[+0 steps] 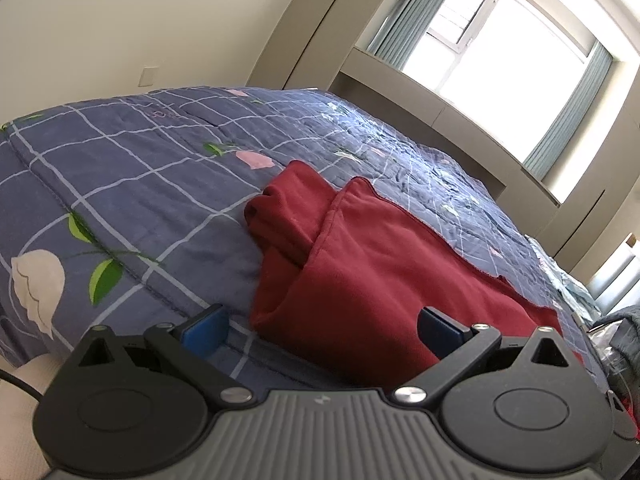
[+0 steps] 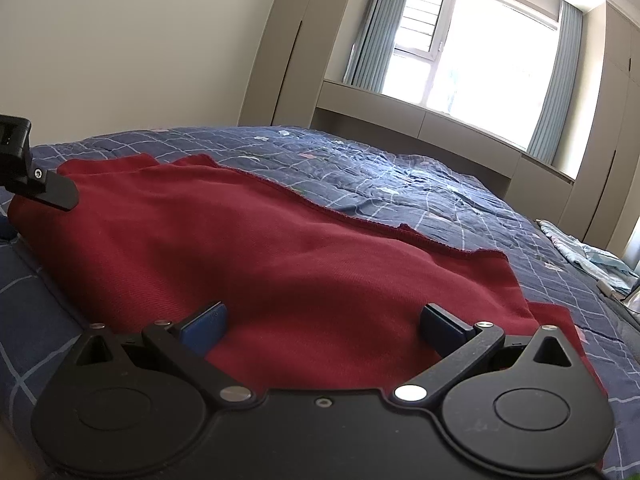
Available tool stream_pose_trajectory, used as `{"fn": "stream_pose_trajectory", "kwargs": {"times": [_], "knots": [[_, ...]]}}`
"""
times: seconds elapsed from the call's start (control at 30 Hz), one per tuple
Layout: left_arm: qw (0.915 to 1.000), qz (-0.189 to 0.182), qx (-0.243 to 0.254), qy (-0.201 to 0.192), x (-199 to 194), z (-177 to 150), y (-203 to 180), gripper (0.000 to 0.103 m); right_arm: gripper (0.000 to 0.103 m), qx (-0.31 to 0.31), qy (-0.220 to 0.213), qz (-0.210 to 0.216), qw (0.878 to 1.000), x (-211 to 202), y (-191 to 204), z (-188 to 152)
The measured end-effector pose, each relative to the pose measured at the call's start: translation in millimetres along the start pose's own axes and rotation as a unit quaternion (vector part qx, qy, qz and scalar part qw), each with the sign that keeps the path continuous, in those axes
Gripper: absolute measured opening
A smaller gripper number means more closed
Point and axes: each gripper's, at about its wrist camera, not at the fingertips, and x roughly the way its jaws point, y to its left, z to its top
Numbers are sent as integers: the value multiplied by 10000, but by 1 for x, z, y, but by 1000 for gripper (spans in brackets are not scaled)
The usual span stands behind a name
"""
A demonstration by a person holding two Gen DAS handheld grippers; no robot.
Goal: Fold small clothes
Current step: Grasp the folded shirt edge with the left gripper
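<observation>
The red garment [image 2: 256,256] lies spread on the bed's blue checked quilt [image 2: 400,184], its near edge hidden behind both gripper bodies and its right end cut off in the left wrist view. Its long axis runs left to right, with a bunched fold [image 1: 288,216] at the far left. The left gripper [image 1: 322,330] and right gripper [image 2: 322,328] are both spread wide, holding nothing.

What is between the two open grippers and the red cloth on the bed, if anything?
Nothing visible. The red cloth lies directly ahead of the right gripper, and its near edge sits between the fingers of the left gripper. Only the quilt lies around it.
</observation>
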Motion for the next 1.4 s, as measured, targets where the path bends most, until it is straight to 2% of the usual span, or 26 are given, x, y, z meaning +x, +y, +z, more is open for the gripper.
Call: {"fn": "stream_pose_trajectory", "kwargs": {"times": [0.1,0.3,0.43,0.5,0.53,0.57,0.67,0.77,0.9,0.97,1.07,1.1,1.17,1.2,1.23,1.27,1.4], "knots": [[10000,1,-53,-38,-1,-1,1,102,102,7,-3,4,10000,0,0,0],[9998,118,154,-45,0,-5,-4,102,102,60,-22,38,10000,-1,-1,0],[10000,18,45,-44,-2,-3,-3,102,102,75,-27,43,10000,0,-2,0],[9998,-135,-92,-58,-3,-1,0,98,102,78,-29,45,10000,0,-2,0],[9996,-222,-155,-53,-4,0,1,91,102,80,-30,45,10000,0,-2,0],[9995,-256,-202,-44,-3,2,1,89,102,84,-33,45,9999,-1,-2,0],[9993,-258,-286,-19,0,4,-1,80,102,83,-32,44,10000,-1,-2,-1],[9985,-226,-486,63,4,6,1,76,102,87,-33,46,9999,-1,-3,-1],[9967,-222,-740,236,11,9,7,77,102,104,-39,51,9999,-1,-2,-1],[9959,-254,-833,255,15,10,7,83,102,105,-41,51,9999,-1,-3,-1],[9954,-201,-899,253,17,10,5,83,102,114,-42,54,9999,-1,-3,-1],[9957,-152,-879,240,17,10,3,80,102,120,-45,55,9999,-1,-3,-1],[9964,14,-816,220,17,10,1,65,102,129,-49,54,9999,-1,-2,-1],[9967,40,-785,203,17,10,0,59,102,132,-53,53,9999,-1,-2,-1],[9969,29,-765,186,16,10,0,50,102,137,-56,52,9999,-2,-3,-1],[9970,2,-750,183,16,11,0,46,102,142,-60,51,9999,-2,-3,-1],[9976,55,-668,161,19,11,-3,46,102,155,-65,53,9998,-2,-3,-1]]}}
